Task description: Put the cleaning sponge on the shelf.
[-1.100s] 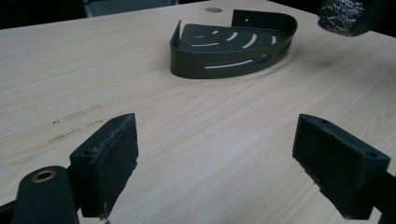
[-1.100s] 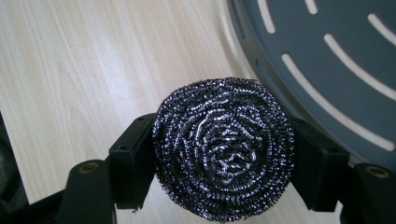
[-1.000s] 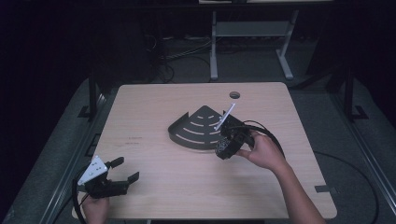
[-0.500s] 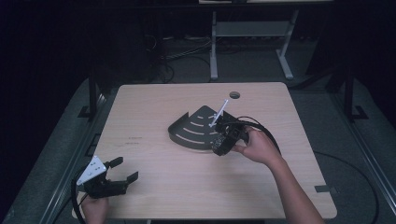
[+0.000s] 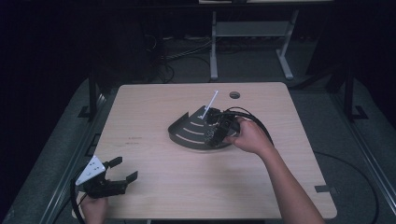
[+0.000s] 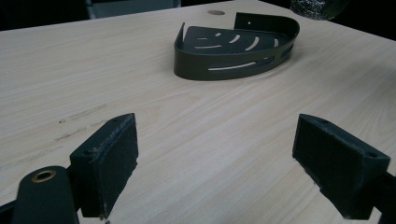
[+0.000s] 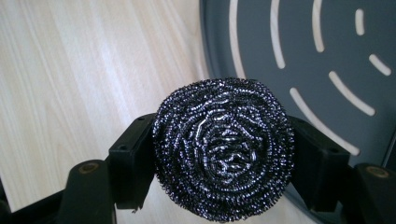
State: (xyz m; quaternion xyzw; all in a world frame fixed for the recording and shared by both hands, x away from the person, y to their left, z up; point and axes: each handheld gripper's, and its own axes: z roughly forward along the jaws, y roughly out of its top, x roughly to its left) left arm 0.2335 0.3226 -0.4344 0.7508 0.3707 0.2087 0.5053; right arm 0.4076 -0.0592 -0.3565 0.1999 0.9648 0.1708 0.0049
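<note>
Right gripper (image 7: 224, 154) clamps scourer (image 7: 224, 149) over rack (image 7: 303, 60) edge, slotted floor just beyond; left gripper (image 6: 215, 163) wide, empty, well apart at near table (image 5: 154, 116) corner; right hand nearer.

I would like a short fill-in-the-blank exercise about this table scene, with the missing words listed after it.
1. The right hand-held gripper is shut on a round metal ____.
2. The left hand-held gripper, near the table's front left corner, has its jaws ____.
3. The dark corner tray has curved ____ cut through its floor.
4. The scourer is held above the tray's ____.

Missing words: scourer; open; slots; edge
</note>
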